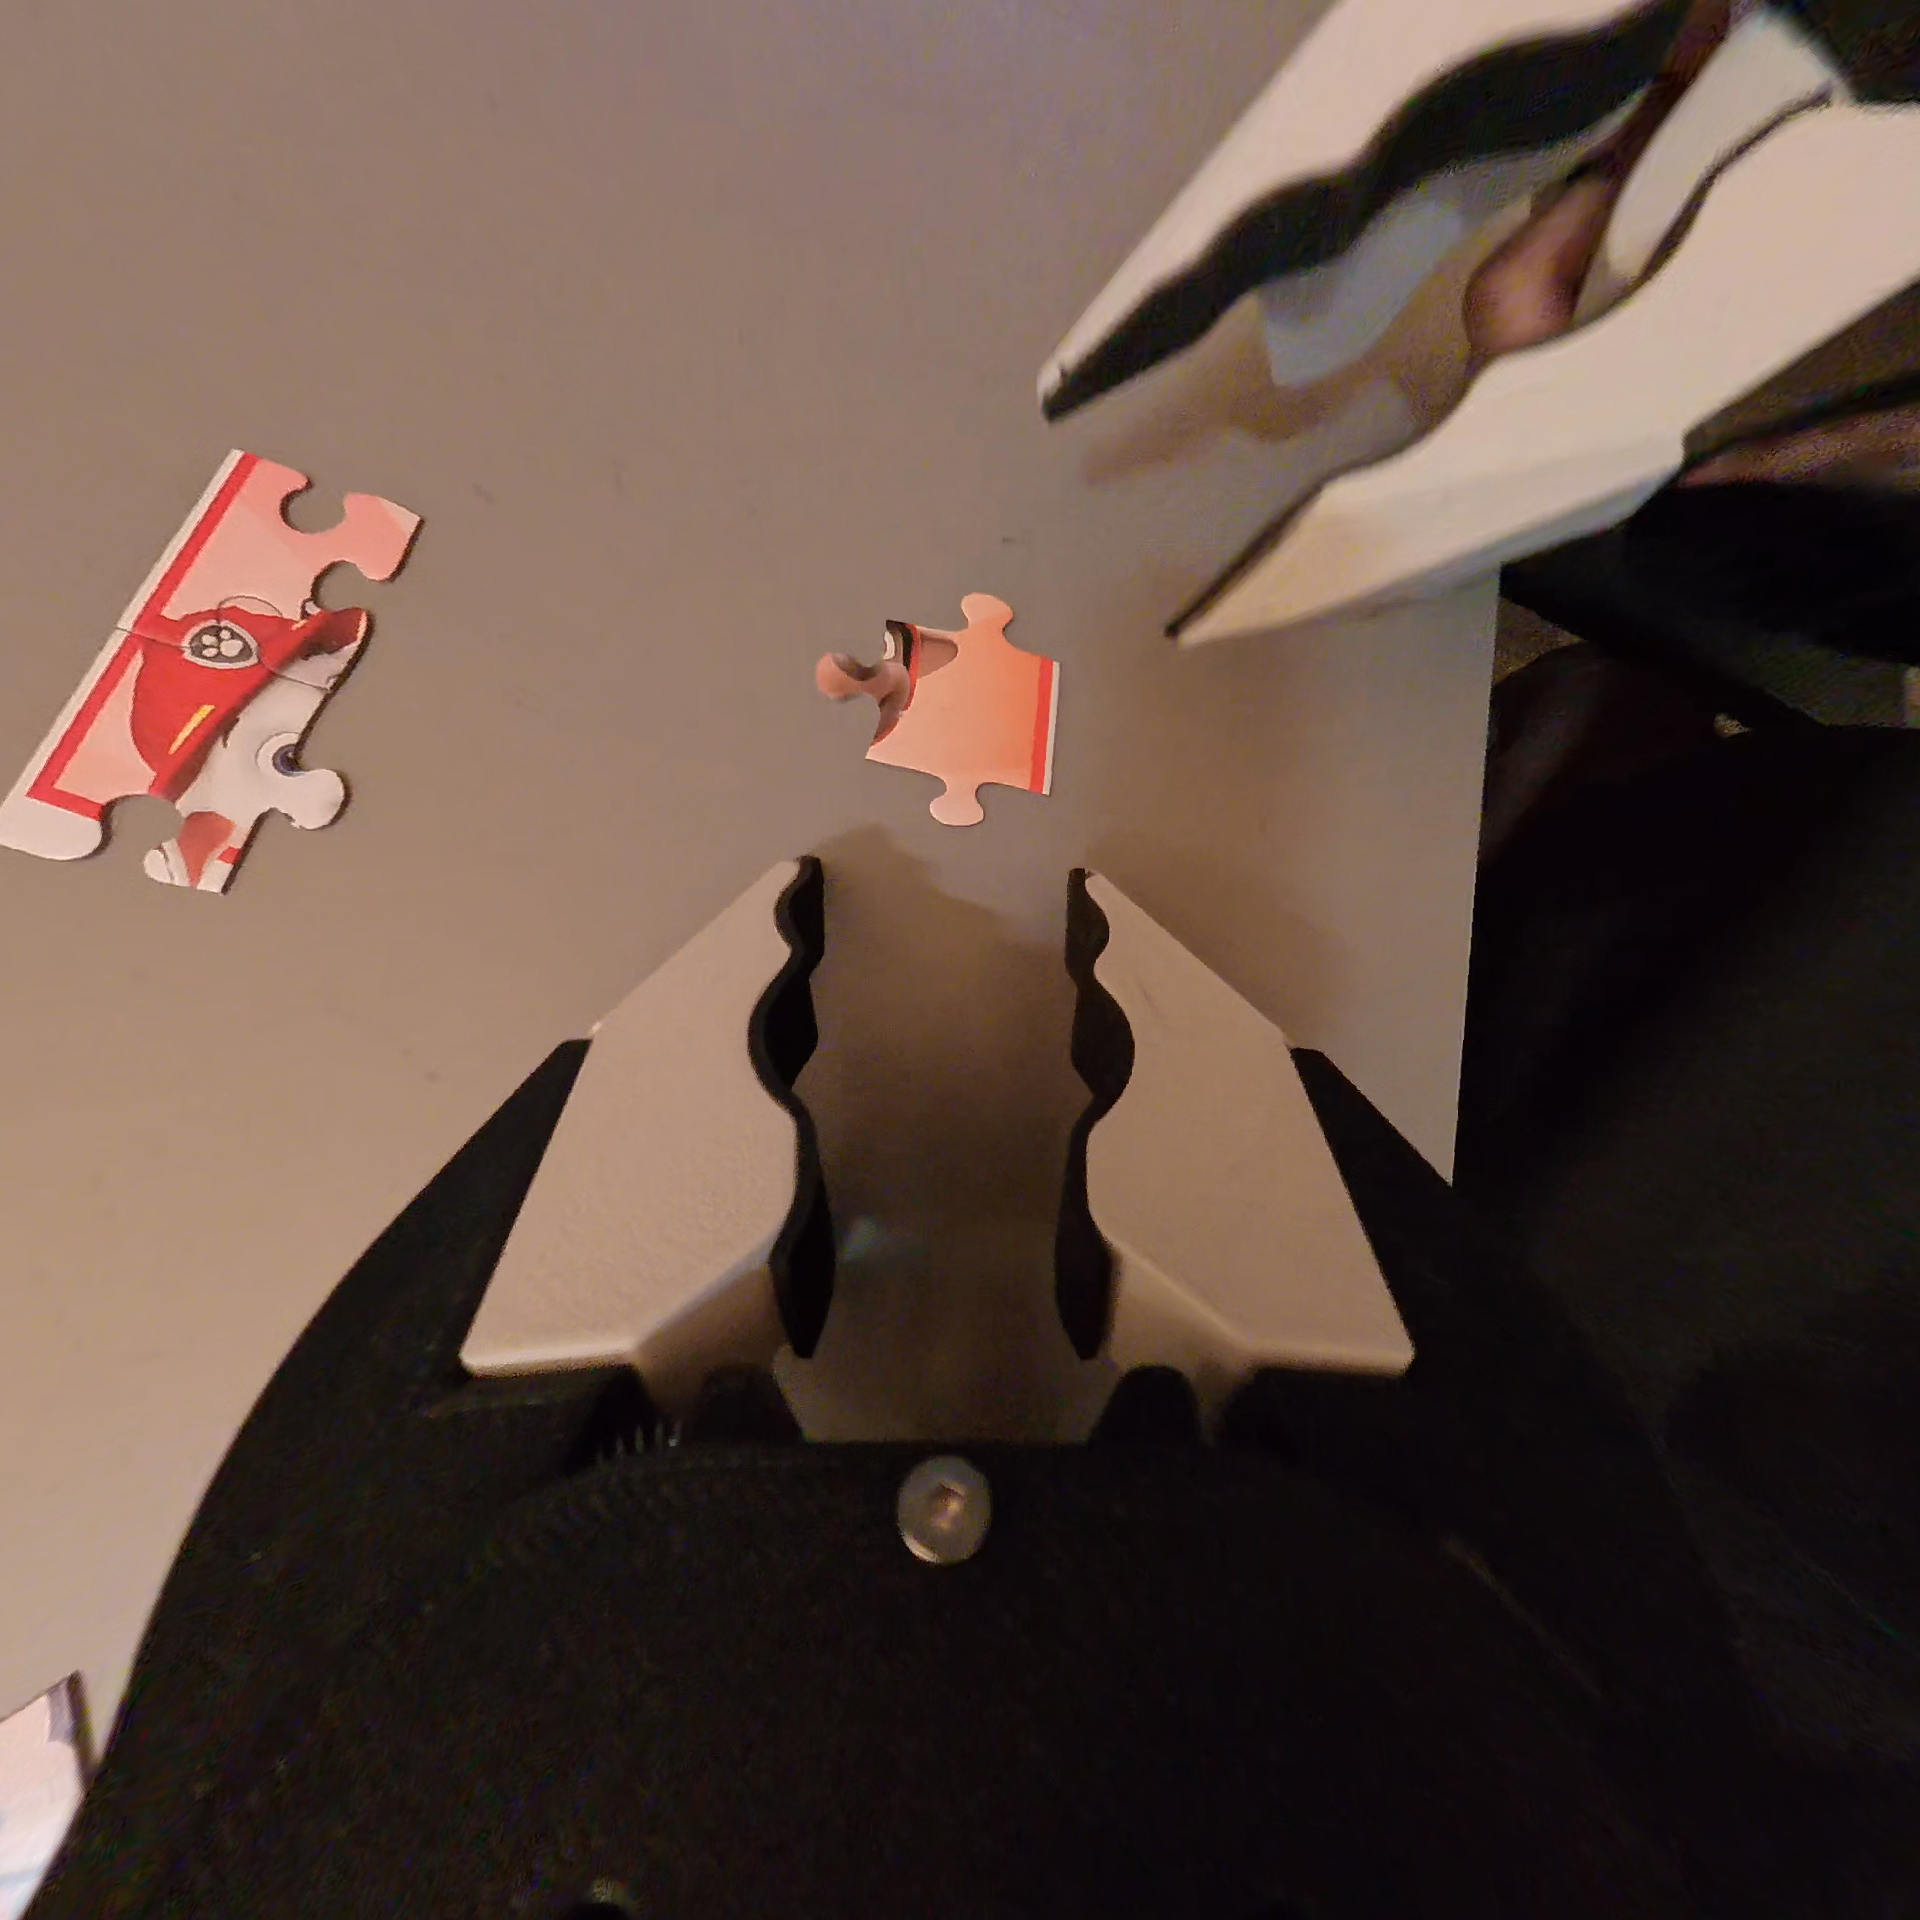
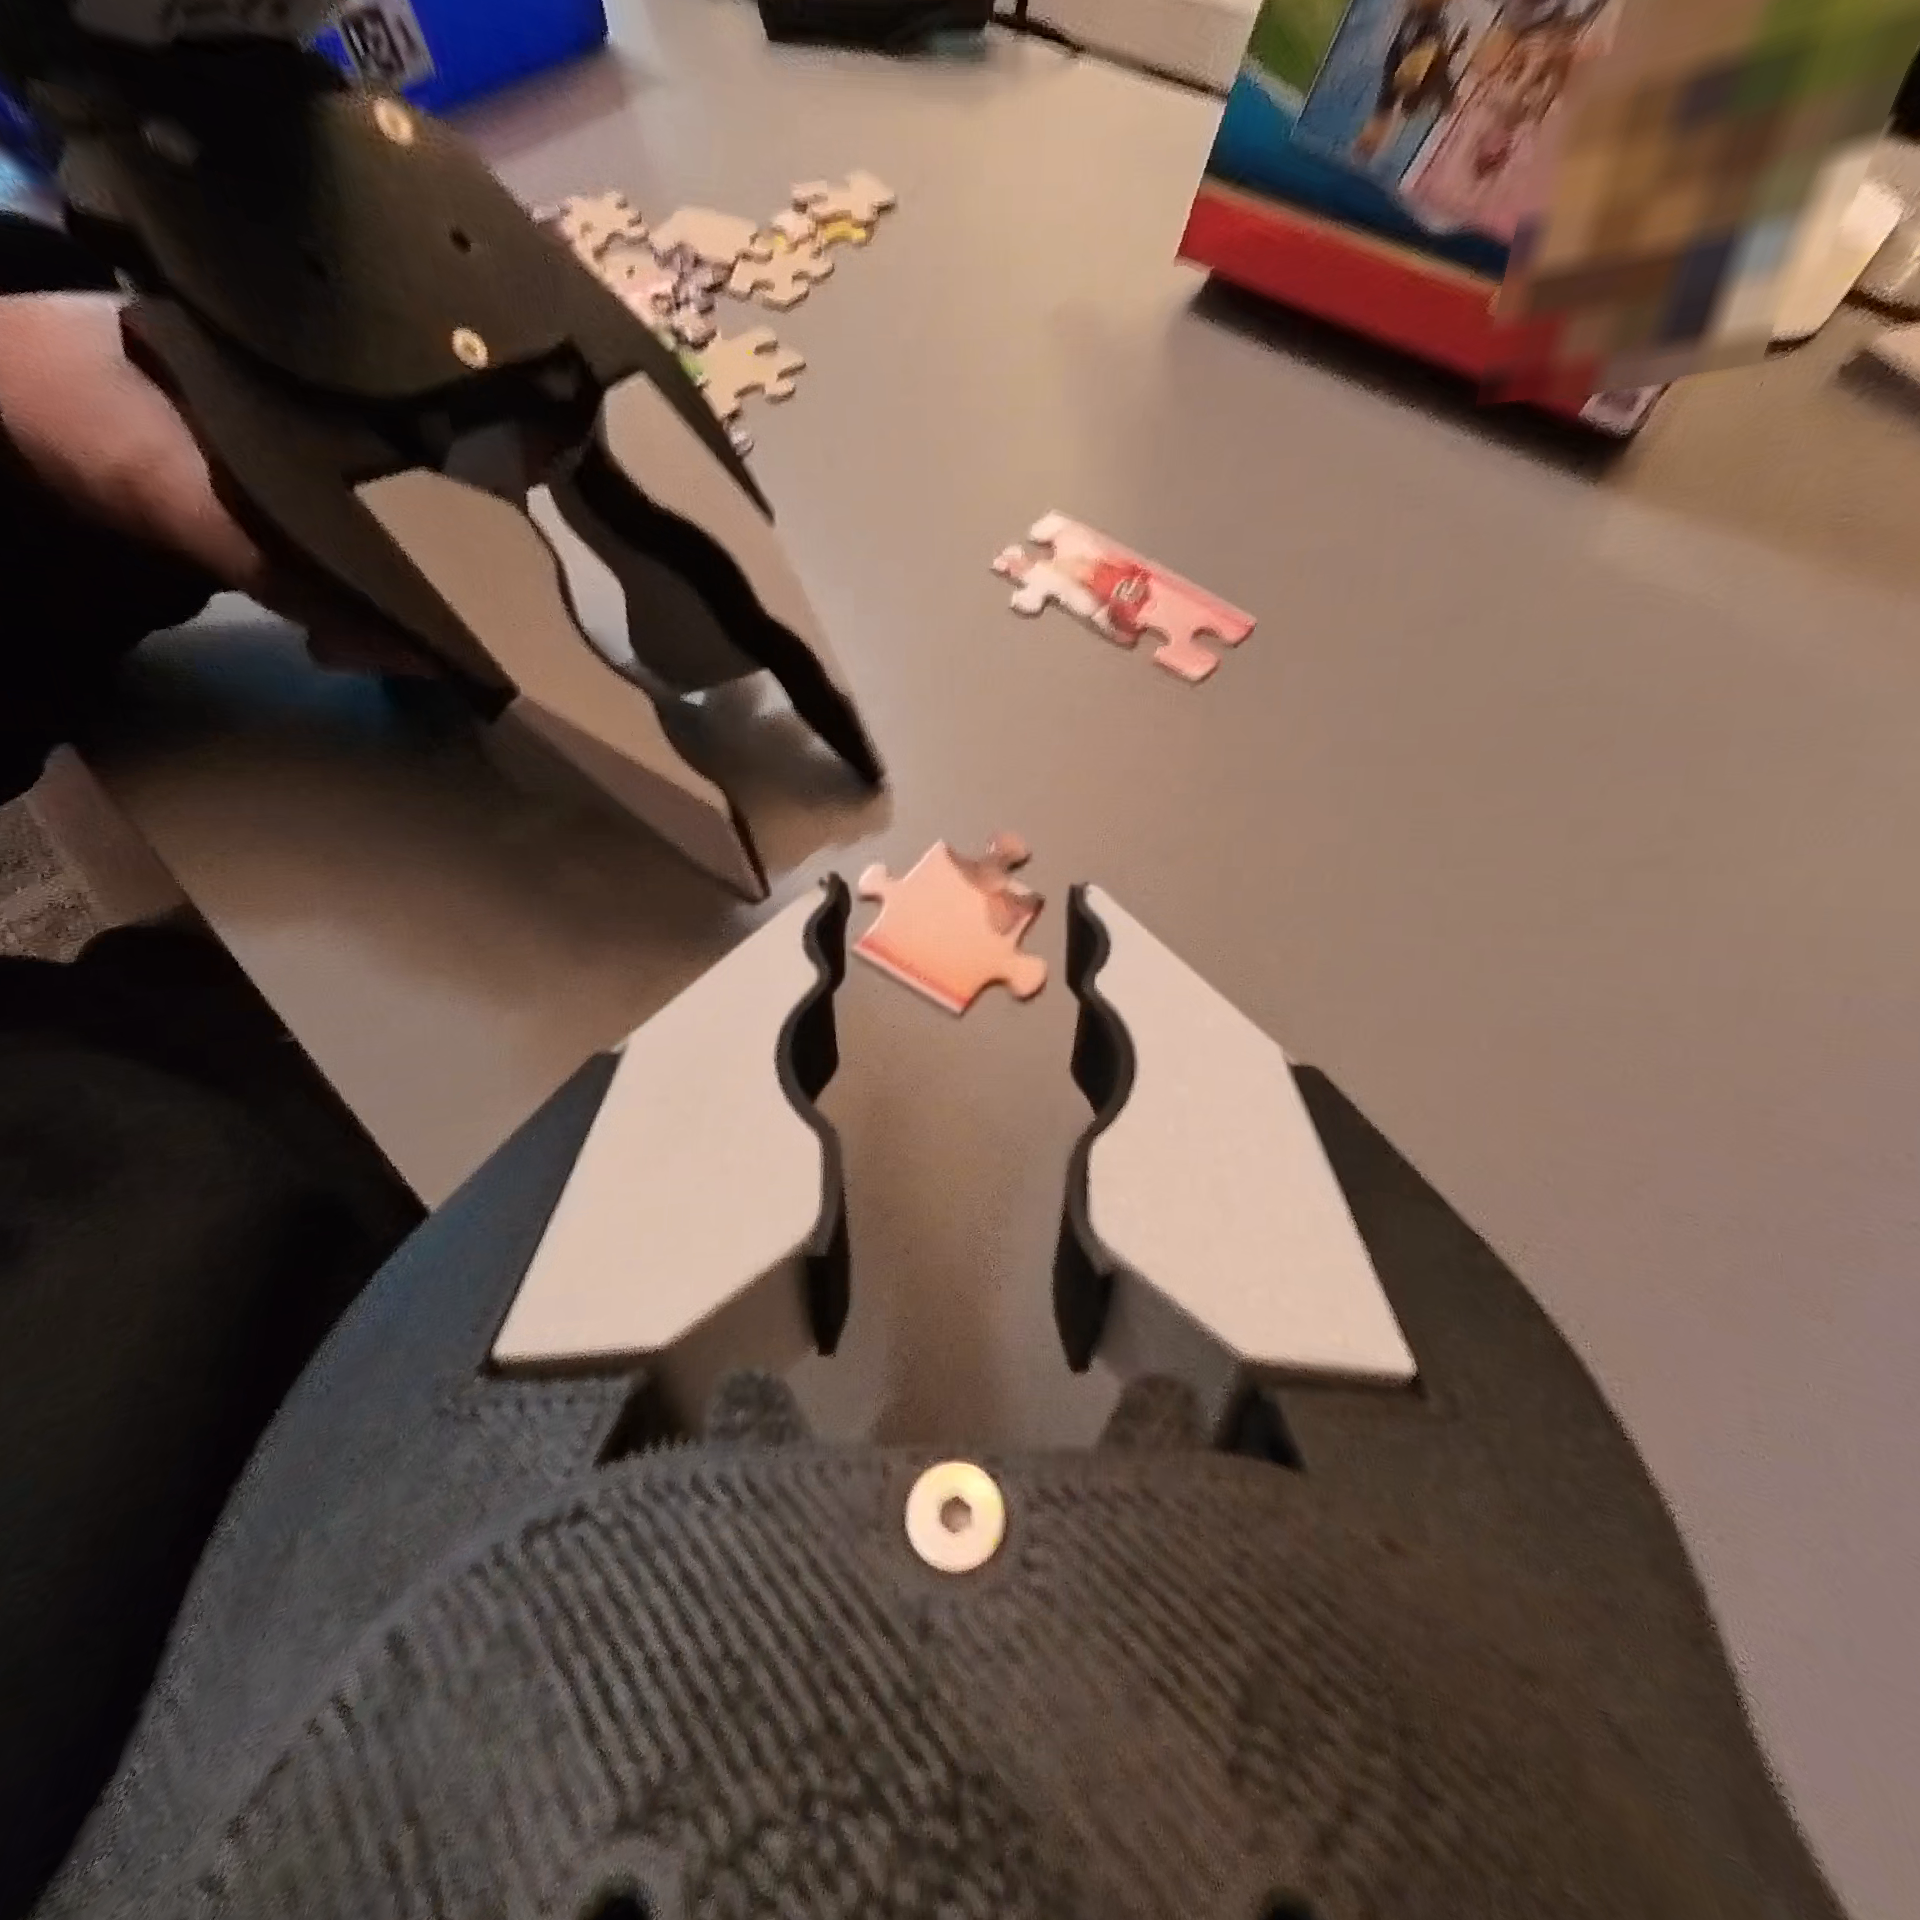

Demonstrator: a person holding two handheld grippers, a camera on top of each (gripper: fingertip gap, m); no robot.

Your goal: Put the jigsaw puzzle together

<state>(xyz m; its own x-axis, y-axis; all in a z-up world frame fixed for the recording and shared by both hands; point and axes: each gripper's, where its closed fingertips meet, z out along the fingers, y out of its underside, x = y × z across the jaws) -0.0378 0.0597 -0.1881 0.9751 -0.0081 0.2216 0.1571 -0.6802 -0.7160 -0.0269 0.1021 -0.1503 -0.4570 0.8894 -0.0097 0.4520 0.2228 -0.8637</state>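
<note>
The black textured body of the right gripper (image 2: 951, 894) fills the lower half of its own view, its two pale grey fingers with wavy black pads spread apart and holding nothing. A single flat cardboard puzzle piece (image 2: 951, 930), pink-orange with a red stripe along one edge, lies on the grey table (image 2: 1455, 935) just past the fingertips, seen in the gap between them but touched by neither pad. The left gripper (image 1: 945, 873) also stands spread and bare; the same piece (image 1: 961, 707) lies just ahead of its tips, near the table's edge. Both grippers point at the piece from different sides. Farther off lie a joined red-and-white strip of puzzle pieces (image 2: 1127, 597), a loose heap of pale pieces (image 2: 717, 260) and a colourful cardboard box (image 2: 1455, 208).
</note>
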